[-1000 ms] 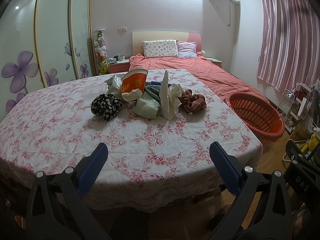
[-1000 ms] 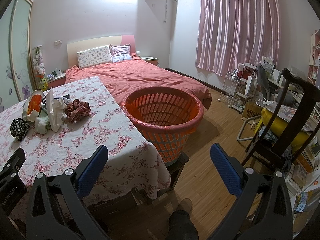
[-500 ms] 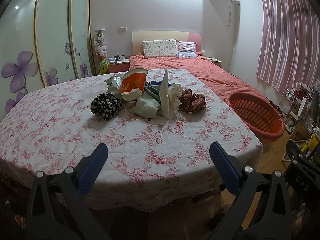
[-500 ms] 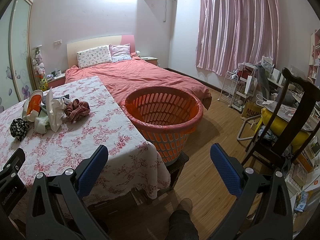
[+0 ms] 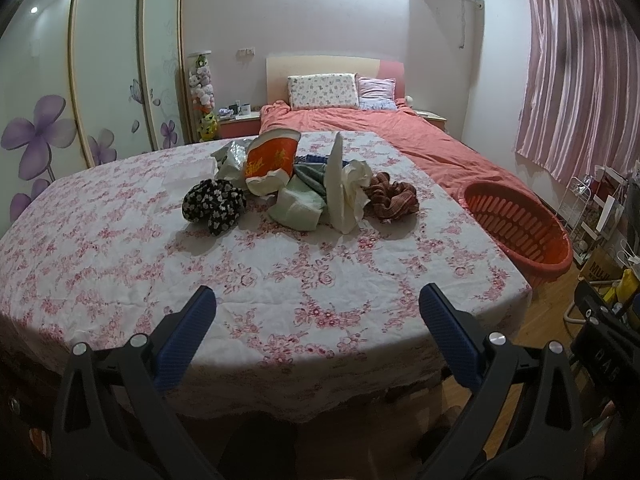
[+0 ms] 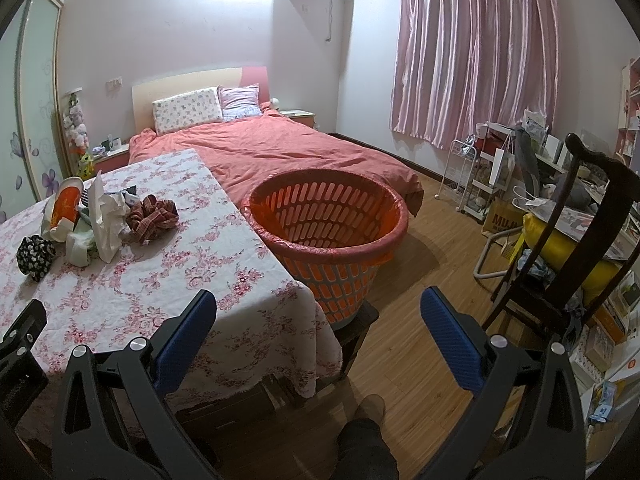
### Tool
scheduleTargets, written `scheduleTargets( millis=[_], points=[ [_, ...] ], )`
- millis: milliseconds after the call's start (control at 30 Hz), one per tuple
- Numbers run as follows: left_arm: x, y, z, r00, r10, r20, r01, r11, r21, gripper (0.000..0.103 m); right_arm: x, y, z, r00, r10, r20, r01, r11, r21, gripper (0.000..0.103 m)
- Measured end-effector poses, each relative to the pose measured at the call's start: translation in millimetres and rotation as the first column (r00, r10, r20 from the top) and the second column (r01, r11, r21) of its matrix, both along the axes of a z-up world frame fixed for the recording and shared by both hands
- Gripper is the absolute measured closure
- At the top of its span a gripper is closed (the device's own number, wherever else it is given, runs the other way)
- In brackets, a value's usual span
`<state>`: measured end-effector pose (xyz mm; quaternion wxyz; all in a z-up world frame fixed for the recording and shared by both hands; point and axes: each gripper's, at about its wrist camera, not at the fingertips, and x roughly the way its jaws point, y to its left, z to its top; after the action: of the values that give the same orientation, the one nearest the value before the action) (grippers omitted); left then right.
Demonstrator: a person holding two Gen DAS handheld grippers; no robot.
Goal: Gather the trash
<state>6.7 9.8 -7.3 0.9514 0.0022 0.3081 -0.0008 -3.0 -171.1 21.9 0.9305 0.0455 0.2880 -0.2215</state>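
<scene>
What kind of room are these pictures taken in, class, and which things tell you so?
Most likely a home bedroom: a made bed with two pillows, a flower-patterned sliding wardrobe and pink curtains. A cloth-covered table holds mixed trash.

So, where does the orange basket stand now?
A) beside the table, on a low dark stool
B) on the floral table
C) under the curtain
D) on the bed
A: the orange basket stands off the floral table edge, on a low dark stool.

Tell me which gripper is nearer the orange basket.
Right. The right gripper hangs just before the orange basket; the left gripper faces the table's middle, basket off to its right.
</scene>
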Motion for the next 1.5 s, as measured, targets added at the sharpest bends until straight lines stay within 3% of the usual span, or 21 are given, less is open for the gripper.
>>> scheduleTargets(
  millis=[467, 733, 800, 900, 1000, 1233, 1333, 1433, 1467, 1500],
  points=[
    [53.8, 79.9, -21.9, 0.985, 0.141, -0.096, -0.148, 0.987, -0.062, 0.004, 55.5, 21.1, -13.4, 0.992, 0.124, -0.017, -0.122, 0.990, 0.071, 0.002],
    [90.6, 120.0, -22.8, 0.978, 0.185, -0.093, -0.191, 0.979, -0.067, 0.004, 112.6, 27.4, -12.4, 0.981, 0.192, -0.020, -0.187, 0.969, 0.164, 0.003],
    [99.9, 124.9, -22.1, 0.979, 0.184, -0.086, -0.189, 0.980, -0.061, 0.004, 128.1, 31.2, -12.5, 0.977, 0.213, -0.014, -0.207, 0.962, 0.177, 0.006],
    [114.9, 130.0, -21.4, 0.982, 0.174, -0.076, -0.178, 0.982, -0.060, 0.004, 152.5, 36.1, -14.5, 0.969, 0.248, -0.021, -0.237, 0.946, 0.223, 0.021],
    [129.5, 133.7, -21.1, 0.984, 0.161, -0.074, -0.166, 0.983, -0.073, 0.004, 175.9, 39.9, -20.4, 0.961, 0.273, -0.043, -0.250, 0.925, 0.285, 0.026],
    [158.9, 141.9, -27.0, 0.984, 0.150, -0.099, -0.161, 0.980, -0.113, 0.004, 209.2, 46.5, -36.7, 0.945, 0.302, -0.124, -0.247, 0.909, 0.335, 0.035],
    [168.9, 141.8, -29.8, 0.983, 0.148, -0.111, -0.160, 0.980, -0.116, 0.004, 213.7, 47.9, -45.1, 0.932, 0.322, -0.164, -0.251, 0.904, 0.347, 0.044],
    [177.3, 142.8, -32.2, 0.982, 0.141, -0.125, -0.156, 0.980, -0.123, 0.009, 208.4, 51.2, -45.8, 0.927, 0.338, -0.163, -0.276, 0.908, 0.315, 0.058],
    [179.5, 143.5, -33.3, 0.982, 0.139, -0.129, -0.155, 0.980, -0.126, 0.013, 207.5, 51.7, -46.2, 0.925, 0.344, -0.162, -0.284, 0.908, 0.307, 0.071],
    [182.1, 144.5, -34.8, 0.982, 0.135, -0.135, -0.153, 0.979, -0.133, 0.018, 203.8, 52.6, -45.6, 0.922, 0.353, -0.161, -0.294, 0.907, 0.302, 0.075]
  ],
)
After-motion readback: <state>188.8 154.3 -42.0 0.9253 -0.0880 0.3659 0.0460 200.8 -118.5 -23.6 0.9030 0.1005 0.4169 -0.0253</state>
